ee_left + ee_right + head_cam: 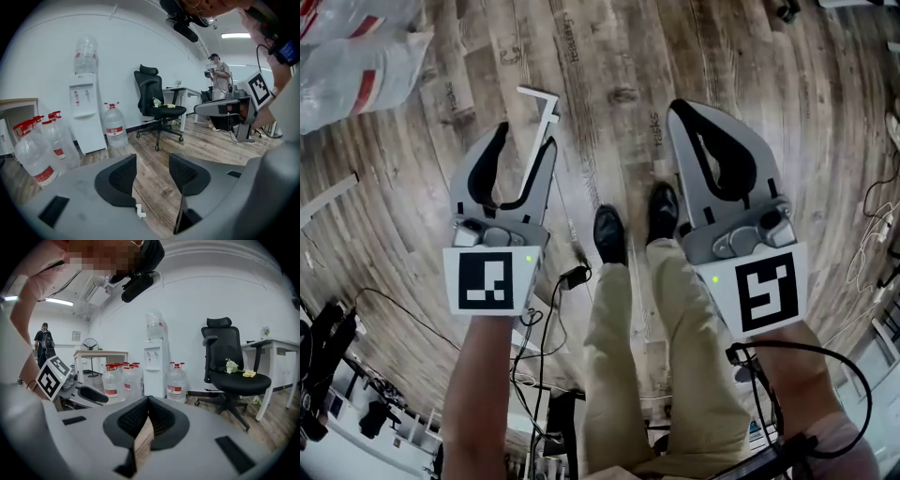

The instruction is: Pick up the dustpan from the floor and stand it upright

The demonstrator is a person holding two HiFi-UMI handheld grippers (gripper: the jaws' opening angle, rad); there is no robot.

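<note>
Grey jaws with black pads are spread wide on the left gripper (526, 136), with nothing pinched. Only floor is seen between the pads, plus a small white bit low in the gap in the left gripper view. That bit seems to belong to the dustpan (546, 122), of which just a thin white handle with a hooked end can be made out. It lies flat on the wooden floor (609, 56), and in the head view it runs up between and past the left jaws; whether it's being touched can't be told. The right gripper (149, 398) is closed tip to tip, with only a thin wedge of floor showing behind the pads, so nothing is held there.

Room-wise, bare planks are left ahead of the left jaws up to an office chair (157, 101), with a water dispenser (86, 115) and water bottles (44, 150) along the wall on the left. Black shoes (609, 234) are planted between the two grippers, and loose cables (553, 309) are strewn by the feet. Dark lettering is printed on some planks, but it can't be read for sure. Red-and-white labels are seen on the bottles, too small to read.
</note>
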